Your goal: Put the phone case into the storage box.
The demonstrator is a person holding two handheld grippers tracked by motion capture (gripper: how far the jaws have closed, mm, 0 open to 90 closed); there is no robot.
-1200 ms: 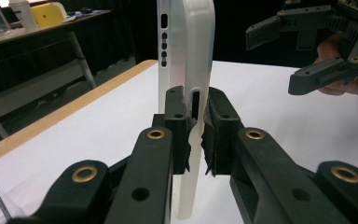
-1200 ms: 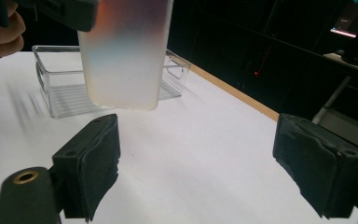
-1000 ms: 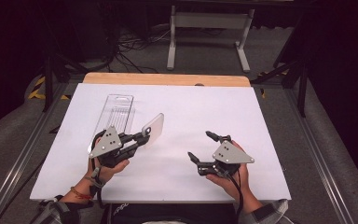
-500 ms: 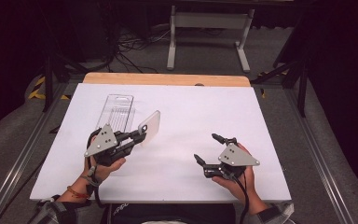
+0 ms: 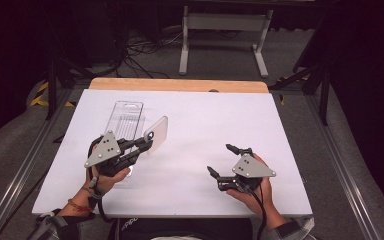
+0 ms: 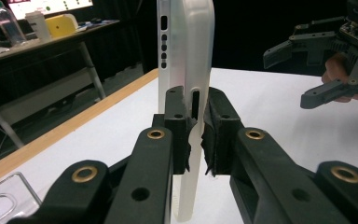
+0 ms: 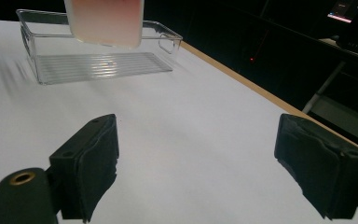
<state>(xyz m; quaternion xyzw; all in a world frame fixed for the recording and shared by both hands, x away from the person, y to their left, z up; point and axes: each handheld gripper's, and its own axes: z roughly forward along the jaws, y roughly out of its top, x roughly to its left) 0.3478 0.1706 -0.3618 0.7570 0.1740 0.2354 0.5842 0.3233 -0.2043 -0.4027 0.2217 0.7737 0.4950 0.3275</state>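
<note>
High view, near to far: left tool (image 5: 147, 142) near the worktop's (image 5: 220, 125) left edge, clamped on a frosted phone case (image 5: 156, 131) lifted clear of the surface; right tool (image 5: 228, 160) close to the near edge, jaws spread with nothing between, wide bare white around both. Beyond the left tool, clear plastic tray (image 5: 124, 118) lying toward the far left corner, short of the wooden far edge. Left gripper view: case (image 6: 186, 56) upright and edge-on, pinched low between the pads (image 6: 214, 135), port cutouts visible. Right gripper view: tray's (image 7: 98, 65) ribbed floor, case (image 7: 105, 21) hanging before it. Both hands wrapped around the tool bodies, forearms entering from the near edge.
</note>
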